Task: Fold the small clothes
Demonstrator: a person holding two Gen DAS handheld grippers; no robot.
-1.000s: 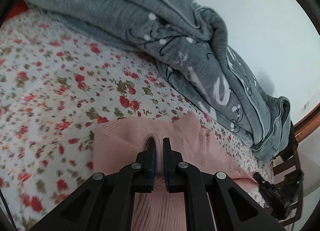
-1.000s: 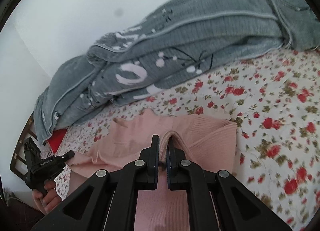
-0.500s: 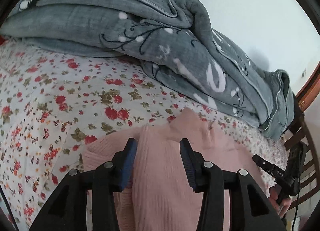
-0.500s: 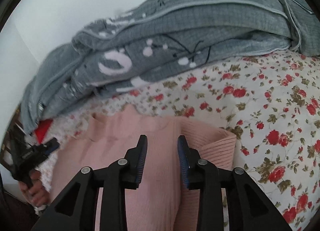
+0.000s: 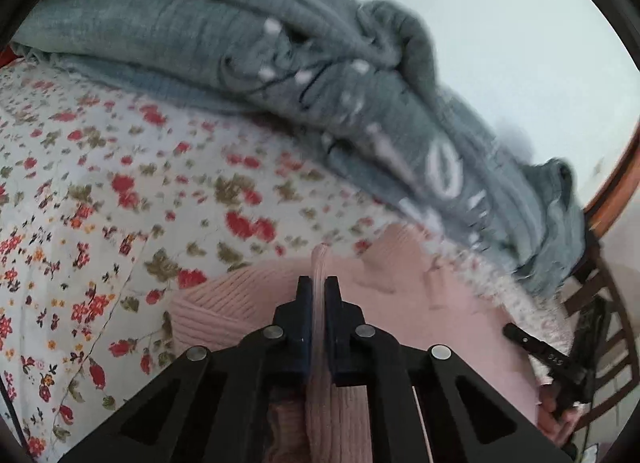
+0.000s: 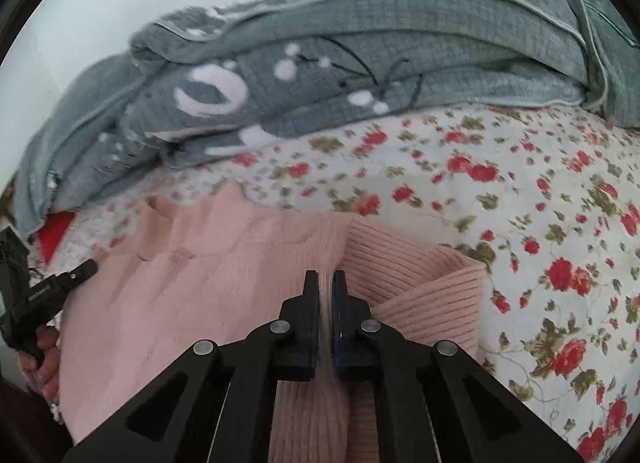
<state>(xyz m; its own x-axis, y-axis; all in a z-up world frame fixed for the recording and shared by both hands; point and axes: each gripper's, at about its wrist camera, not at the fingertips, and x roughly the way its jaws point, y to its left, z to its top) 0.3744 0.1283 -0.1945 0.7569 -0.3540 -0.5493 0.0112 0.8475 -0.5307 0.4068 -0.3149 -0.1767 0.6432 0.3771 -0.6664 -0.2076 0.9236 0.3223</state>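
1. Pink ribbed knit sweater (image 5: pixel 420 303) is lying flat on floral bedsheet (image 5: pixel 100 203), near the front edge of the bed, just in front of the grey blanket (image 5: pixel 240 43) that's piled along the wall side.
2. L side: left gripper (image 5: pixel 319 287) is pinching a raised fold of the sweater. Jaws have just been closing, fabric is sitting between the pads, ridge of knit is sticking up past the tips. Sheet w/ red flowers is showing to its left, sweater's ribbed hem is lying right beside the tips.
3. In left wrist view, far right: right gripper's body is showing, a hand (image 5: pixel 556 419) is wrapping its grip, wooden chair (image 5: pixel 612 327) is standing behind it.
4. R side: right gripper (image 6: pixel 326 283) is also clamping a thin vertical pleat of the sweater. Jaws have just been closing, fabric is between them, near fully closed.
5. In right wrist view: ribbed sleeve/hem section (image 6: pixel 420 287) is lying folded to the right of the tips, smoother knit is spreading to the left toward the left gripper's handle and hand (image 6: pixel 44 359) at frame edge.
6. Red cloth patch (image 6: pixel 56 235) is peeking out under the blanket at left. Both views are motion-blurred, finer detail can't tell.
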